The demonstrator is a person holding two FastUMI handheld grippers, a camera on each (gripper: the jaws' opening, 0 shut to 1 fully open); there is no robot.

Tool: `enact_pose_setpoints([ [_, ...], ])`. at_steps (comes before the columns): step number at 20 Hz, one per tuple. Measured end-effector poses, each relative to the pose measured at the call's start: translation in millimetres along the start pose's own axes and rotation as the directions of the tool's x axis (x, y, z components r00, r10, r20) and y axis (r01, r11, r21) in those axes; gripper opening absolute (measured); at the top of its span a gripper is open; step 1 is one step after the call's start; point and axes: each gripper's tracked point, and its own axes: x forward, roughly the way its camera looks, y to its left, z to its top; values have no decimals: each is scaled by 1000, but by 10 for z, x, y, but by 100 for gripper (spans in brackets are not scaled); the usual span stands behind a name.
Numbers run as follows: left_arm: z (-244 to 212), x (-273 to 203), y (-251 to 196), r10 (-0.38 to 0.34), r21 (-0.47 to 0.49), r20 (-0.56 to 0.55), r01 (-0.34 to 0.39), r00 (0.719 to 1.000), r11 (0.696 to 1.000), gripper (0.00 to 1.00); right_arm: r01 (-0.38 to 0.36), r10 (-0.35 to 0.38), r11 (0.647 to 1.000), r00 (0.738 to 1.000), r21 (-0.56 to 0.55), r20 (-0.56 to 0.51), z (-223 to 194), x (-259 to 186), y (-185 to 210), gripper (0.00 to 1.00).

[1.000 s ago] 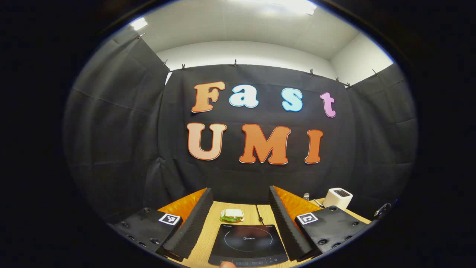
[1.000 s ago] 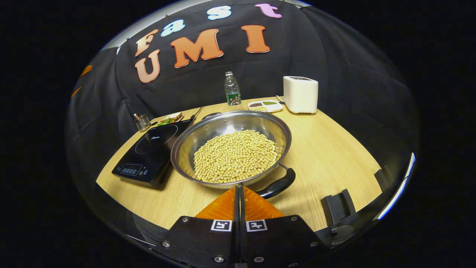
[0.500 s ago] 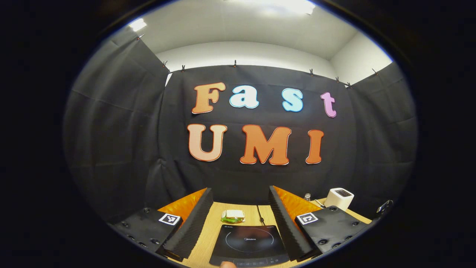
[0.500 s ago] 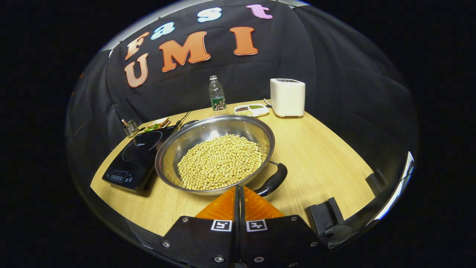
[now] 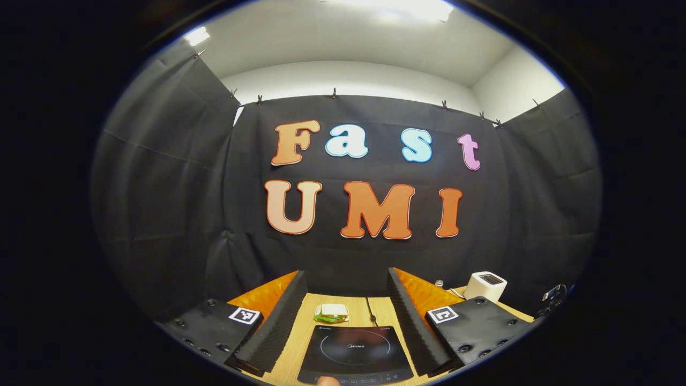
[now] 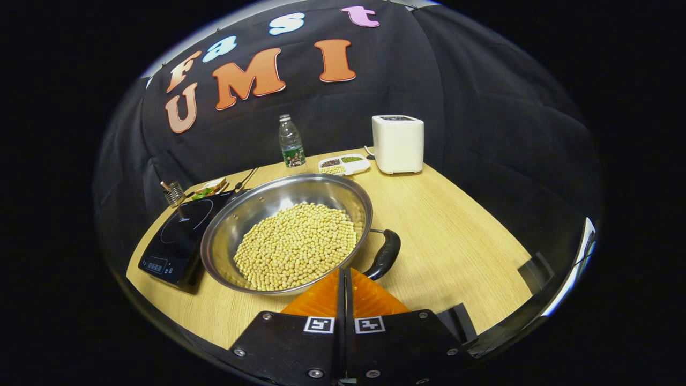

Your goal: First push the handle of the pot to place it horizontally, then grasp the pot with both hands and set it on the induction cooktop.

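A steel pot full of yellow beans sits on the wooden table, in the middle of the right gripper view. Its black handle juts from the right rim and curves toward me. My right gripper is shut with nothing in it, its tips just in front of the pot's near rim and left of the handle's end; contact is unclear. The black induction cooktop lies touching the pot's left side. My left gripper stands open above the cooktop.
At the back of the table stand a water bottle, a white toaster, a divided snack tray, a sandwich plate and a small utensil cup. The sandwich lies behind the cooktop. The table's right half is bare wood.
My right gripper has swung to the right, so the pot and cooktop have slid left in its view and the handle looks steeper. The left gripper has barely shifted.
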Motion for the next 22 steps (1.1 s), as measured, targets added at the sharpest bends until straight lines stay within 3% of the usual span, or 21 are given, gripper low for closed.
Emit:
enact_pose_setpoints([
  [22, -95, 251, -199, -25, 3, -26, 25, 999, 1000, 99, 53, -53, 997, 999, 48, -7, 344, 445, -362, 0],
])
